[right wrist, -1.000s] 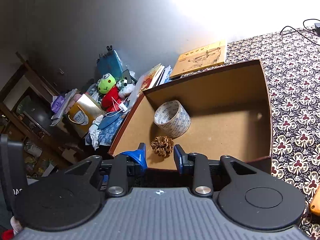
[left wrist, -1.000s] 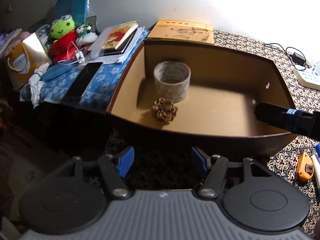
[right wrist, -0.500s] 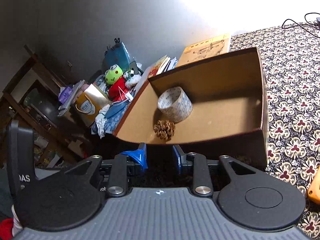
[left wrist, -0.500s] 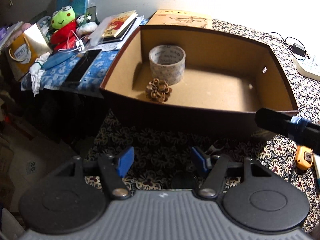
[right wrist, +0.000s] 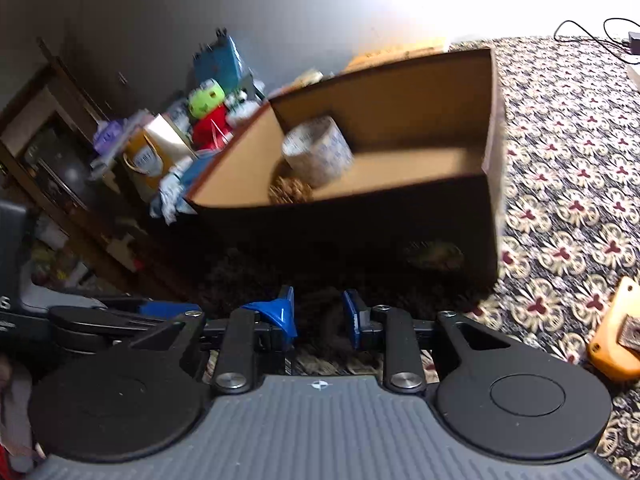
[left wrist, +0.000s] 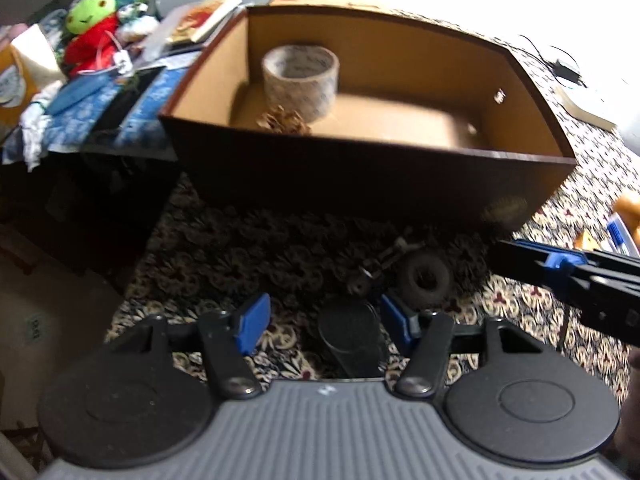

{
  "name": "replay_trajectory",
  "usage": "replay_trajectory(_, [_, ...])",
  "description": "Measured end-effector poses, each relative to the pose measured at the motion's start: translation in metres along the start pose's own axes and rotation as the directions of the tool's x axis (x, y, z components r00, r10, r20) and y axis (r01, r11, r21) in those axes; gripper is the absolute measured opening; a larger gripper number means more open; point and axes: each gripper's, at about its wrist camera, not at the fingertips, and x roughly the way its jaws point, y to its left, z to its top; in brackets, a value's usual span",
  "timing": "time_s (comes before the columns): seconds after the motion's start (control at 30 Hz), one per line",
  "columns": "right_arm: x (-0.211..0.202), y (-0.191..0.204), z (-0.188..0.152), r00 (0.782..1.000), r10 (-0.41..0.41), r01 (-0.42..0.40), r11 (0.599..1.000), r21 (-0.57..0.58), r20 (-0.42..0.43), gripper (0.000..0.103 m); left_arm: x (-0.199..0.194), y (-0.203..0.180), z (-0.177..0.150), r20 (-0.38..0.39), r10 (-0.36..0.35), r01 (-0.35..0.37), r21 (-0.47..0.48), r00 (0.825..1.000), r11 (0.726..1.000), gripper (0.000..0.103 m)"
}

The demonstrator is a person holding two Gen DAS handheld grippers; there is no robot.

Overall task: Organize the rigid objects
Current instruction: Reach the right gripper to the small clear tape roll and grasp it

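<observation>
While the printed roll of tape point(left wrist: 300, 76) and brown pinecone point(left wrist: 285, 120) sit together inside the dark cardboard box point(left wrist: 360, 184), the left gripper point(left wrist: 320, 322) hovers spread wide over a black cylinder point(left wrist: 352, 340). Only the left view shows the small black wheel point(left wrist: 425, 282); the right gripper point(right wrist: 318, 316) gapes empty, low beside the box.

- Left gripper point(left wrist: 324, 322) hovers low, blue-padded fingers spread wide, holding nothing
- Right gripper point(right wrist: 318, 316) sits level, jaws parted by a narrower gap, empty; its black arm crosses the left view's right edge
</observation>
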Motion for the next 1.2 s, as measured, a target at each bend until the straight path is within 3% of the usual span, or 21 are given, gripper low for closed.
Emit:
replay_trajectory(0.2, [0.009,-0.007,-0.008,0.999,-0.008,0.009,1.000,0.027,-0.049,0.007,0.006,-0.004,-0.007,0.017,-0.064,0.063,0.049,0.998,0.997,0.056])
replay_trajectory(0.4, [0.019,-0.023,-0.007,0.995,0.018,-0.002,0.985,0.170,-0.094,0.007,0.015,-0.007,0.003,0.052,-0.143,0.135,0.129,0.988,0.982,0.056])
replay_trajectory(0.53, [0.021,-0.027,-0.007,0.995,-0.008,0.028,0.978,0.208,-0.096,0.007,0.019,-0.009,0.014,0.052,-0.193,0.181,0.170,0.980,0.969,0.055])
replay_trajectory(0.7, [0.022,-0.024,-0.007,0.994,-0.057,0.073,0.982,0.175,-0.093,0.007,0.020,-0.013,0.013,-0.003,-0.302,0.296,0.220,0.953,0.930,0.054])
replay_trajectory(0.8, [0.027,-0.022,-0.007,0.993,-0.078,0.091,0.986,0.140,-0.092,0.007,0.021,-0.018,0.006,-0.048,-0.358,0.358,0.252,0.933,0.899,0.046])
replay_trajectory(0.93, [0.036,-0.023,-0.006,0.992,-0.076,0.090,0.987,0.137,-0.104,0.005,0.038,-0.027,0.007,-0.096,-0.367,0.379,0.254,0.925,0.890,0.038])
replay_trajectory(1.2, [0.048,-0.017,-0.002,0.986,-0.106,0.118,0.989,0.092,-0.129,0.002,0.057,-0.034,0.016,-0.109,-0.358,0.374,0.278,0.928,0.885,0.039])
